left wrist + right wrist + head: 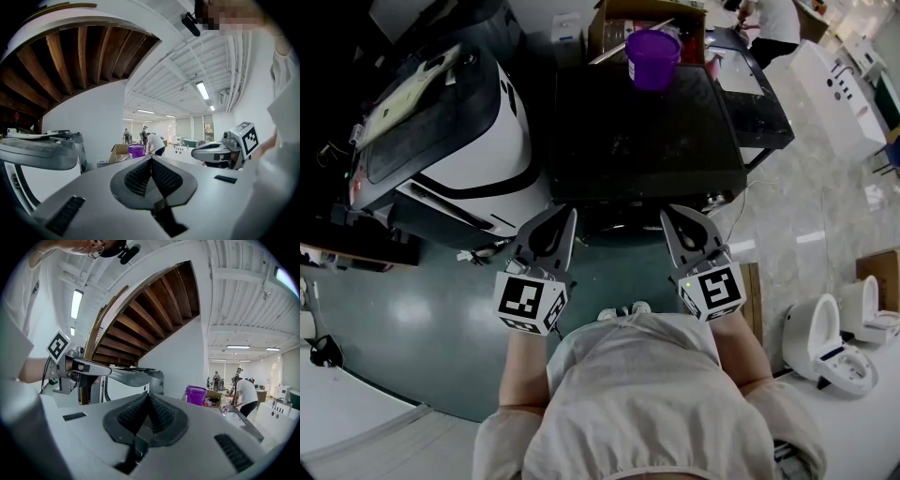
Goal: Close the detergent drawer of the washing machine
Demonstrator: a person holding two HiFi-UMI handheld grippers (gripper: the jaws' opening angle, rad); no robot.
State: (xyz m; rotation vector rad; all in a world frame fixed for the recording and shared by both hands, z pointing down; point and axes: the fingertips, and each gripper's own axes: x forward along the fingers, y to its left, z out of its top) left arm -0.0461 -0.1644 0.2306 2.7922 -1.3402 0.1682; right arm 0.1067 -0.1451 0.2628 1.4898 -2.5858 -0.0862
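Going left to right: the white machine [502, 141] with the grey lid is sitting off to the left. My left claw [570, 221] is hanging in front of me with its jaws pressed together and nothing between them. The left gripper view is looking past them into the room, so that claw is touching nothing.

Dead ahead is the black machine [647, 141] with a purple bucket [653, 56] on top. My right claw [668, 221] is the same story: jaws pinched shut on nothing, parked just short of the black machine's front edge. Two toilets [825, 342] are sitting on the floor further right.

The drawer is the problem. I'm not spotting it in any view. I'm looking almost straight down on the tops, so both front panels are hidden, and nothing is obviously poking out past the front edges.

So I'm guessing this fits two cases. Either the drawer is already pushed flush, or it's sticking out somewhere below what I'm seeing. I'm not calling it either way.
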